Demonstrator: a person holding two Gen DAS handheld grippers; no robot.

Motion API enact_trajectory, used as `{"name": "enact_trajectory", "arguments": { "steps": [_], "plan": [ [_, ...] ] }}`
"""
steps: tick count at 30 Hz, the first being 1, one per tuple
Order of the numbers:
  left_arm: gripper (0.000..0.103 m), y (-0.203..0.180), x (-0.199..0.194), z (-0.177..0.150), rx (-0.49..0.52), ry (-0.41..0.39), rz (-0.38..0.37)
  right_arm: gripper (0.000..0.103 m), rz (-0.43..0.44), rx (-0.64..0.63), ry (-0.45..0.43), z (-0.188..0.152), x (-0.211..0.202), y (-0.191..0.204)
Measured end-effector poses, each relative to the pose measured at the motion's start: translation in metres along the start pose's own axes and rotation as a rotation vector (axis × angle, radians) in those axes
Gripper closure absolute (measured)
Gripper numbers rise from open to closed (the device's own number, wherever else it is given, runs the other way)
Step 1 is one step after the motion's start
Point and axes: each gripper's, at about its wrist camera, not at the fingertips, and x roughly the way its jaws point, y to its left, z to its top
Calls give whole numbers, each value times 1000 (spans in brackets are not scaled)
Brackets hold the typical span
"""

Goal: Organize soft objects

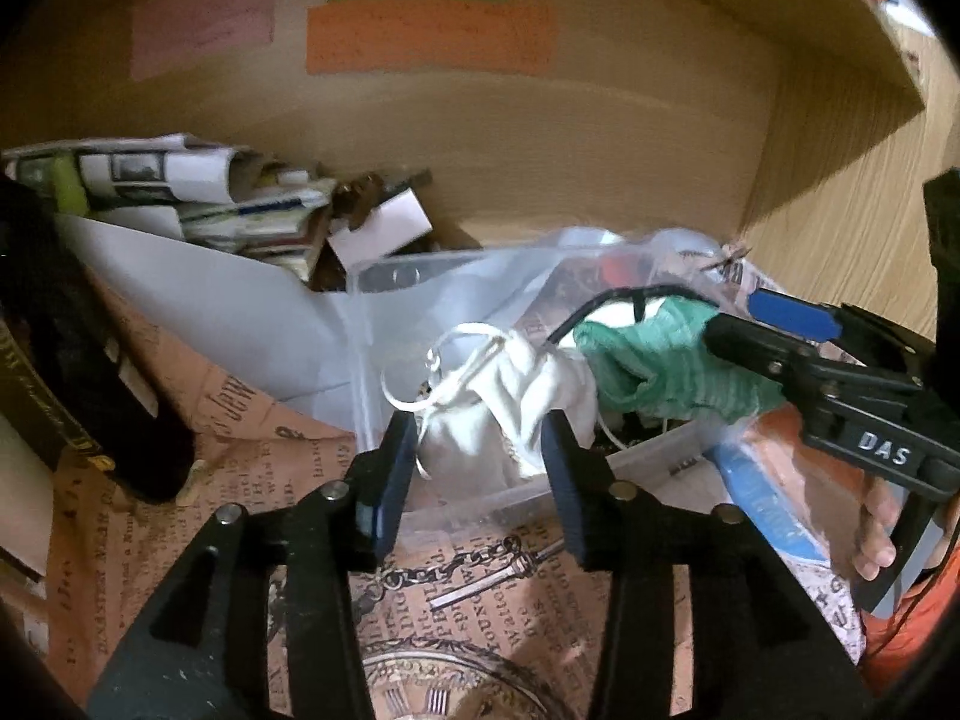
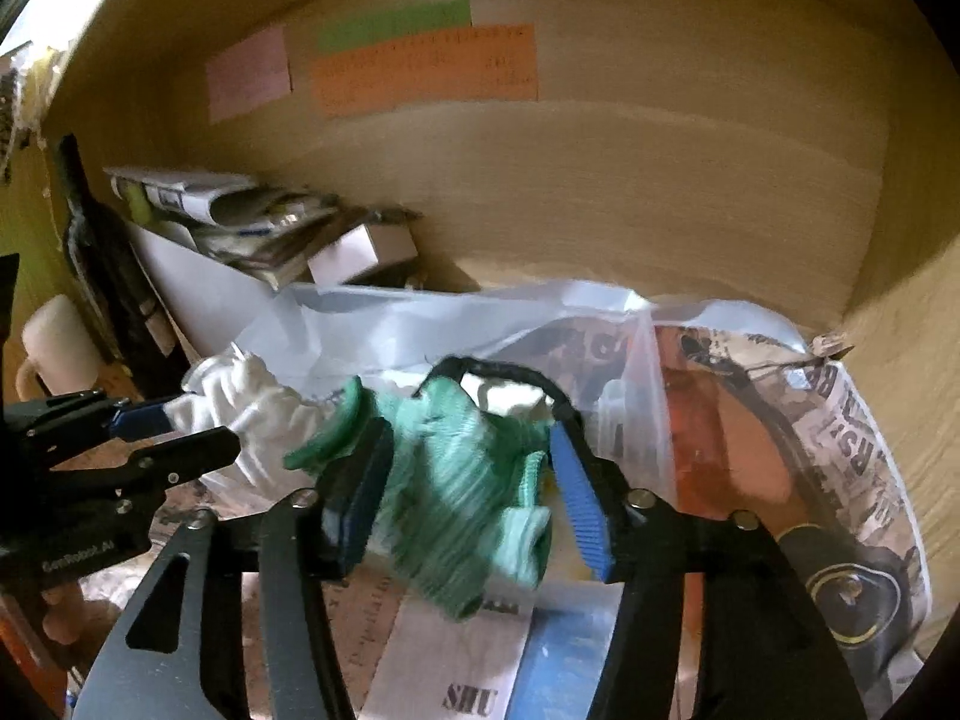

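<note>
My left gripper [image 1: 480,438] is shut on a white cloth pouch with ribbon ties [image 1: 516,390], held over a clear plastic bin [image 1: 468,498]. It shows from the side in the right wrist view [image 2: 198,429], gripping the white pouch [image 2: 258,414]. My right gripper [image 2: 462,468] is shut on a green knitted cloth [image 2: 456,498] that hangs between its fingers. In the left wrist view the right gripper [image 1: 732,324] holds the green cloth [image 1: 660,360] just right of the white pouch. A black strap [image 2: 510,372] loops behind the green cloth.
Both views look into a wooden shelf compartment with coloured paper notes [image 1: 420,30] on its back wall. Rolled papers and small boxes [image 1: 198,192] pile at the back left. A clear plastic bag [image 2: 480,324] and newspaper-print paper [image 1: 420,588] cover the shelf floor. A black book [image 1: 78,348] leans at left.
</note>
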Motion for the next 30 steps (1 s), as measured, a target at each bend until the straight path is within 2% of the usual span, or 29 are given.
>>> {"name": "enact_trajectory", "arguments": {
  "steps": [13,19,22,26,30],
  "plan": [
    [47,-10,-95,4,6,-239,15,36,5,-52,-240,6,-99,12],
    [32,-16,-137,-3,22,-343,11,29,31,-46,-330,-1,-136,16],
    [23,-18,-154,-8,20,-385,6,18,29,-50,-369,-6,-151,19],
    [15,-23,-170,-15,26,-426,22,17,32,-63,-398,-10,-163,25],
    [7,-27,-181,-23,34,-464,42,4,32,-65,-425,-16,-174,28]
  ]
}}
